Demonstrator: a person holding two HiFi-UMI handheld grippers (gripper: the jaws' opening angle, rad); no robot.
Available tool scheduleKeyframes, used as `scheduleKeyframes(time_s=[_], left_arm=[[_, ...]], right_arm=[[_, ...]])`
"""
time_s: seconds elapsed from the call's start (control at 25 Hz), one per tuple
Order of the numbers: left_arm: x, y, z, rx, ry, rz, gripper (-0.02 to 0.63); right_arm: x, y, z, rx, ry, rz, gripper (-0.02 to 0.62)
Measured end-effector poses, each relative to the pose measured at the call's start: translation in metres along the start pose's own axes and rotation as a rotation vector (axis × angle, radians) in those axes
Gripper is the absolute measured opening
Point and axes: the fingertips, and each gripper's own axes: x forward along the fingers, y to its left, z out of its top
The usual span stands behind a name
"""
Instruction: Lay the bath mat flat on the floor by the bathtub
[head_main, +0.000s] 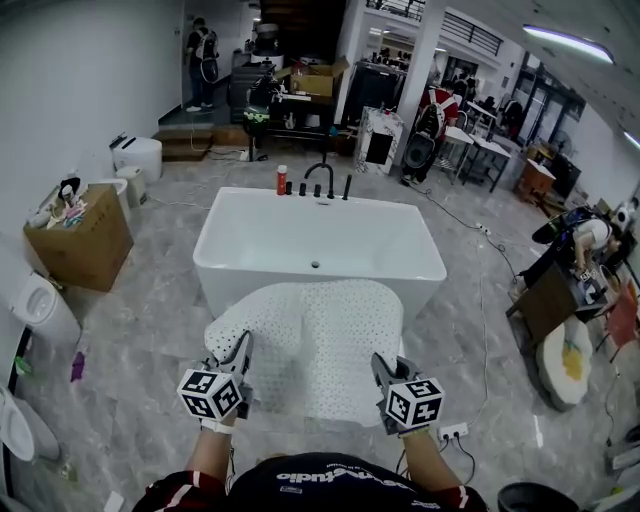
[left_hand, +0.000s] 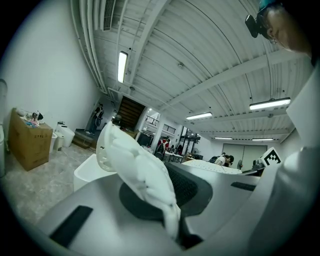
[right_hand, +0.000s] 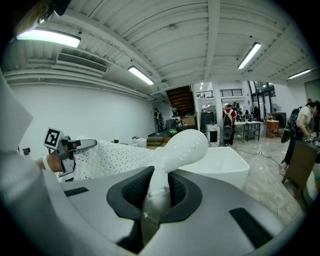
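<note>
1. The white perforated bath mat (head_main: 315, 345) is held spread out above the floor (head_main: 140, 330), at 6 o'clock of the bathtub (head_main: 228, 285).
2. The left tongs (head_main: 241, 352) are clamped on the mat's 8 o'clock corner. The right tongs (head_main: 381, 368) are clamped on its 4 o'clock corner.
3. A cardboard box (head_main: 85, 245) stands at the tub's 9 o'clock.

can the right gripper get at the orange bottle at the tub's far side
Probably not. The right gripper is shut on the bath mat, and the whole bathtub lies between it and the orange bottle.
</note>
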Motion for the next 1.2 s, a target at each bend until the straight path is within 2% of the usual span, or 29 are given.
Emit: scheduleKeyframes(time_s=[0.4, 0.76, 1.2], left_arm=[[0.021, -0.004, -0.007, 0.013, 0.029, -0.026, 0.026], [0.038, 0.009, -0.007, 0.015, 0.045, 0.009, 0.026], [0.109, 0.007, -0.002, 0.040, 0.045, 0.055, 0.026]], right_arm=[[0.002, -0.025, -0.008, 0.032, 0.015, -0.034, 0.046], [0.024, -0.042, -0.001, 0.047, 0.015, -0.003, 0.046], [0.076, -0.103, 0.023, 0.052, 0.003, 0.041, 0.046]])
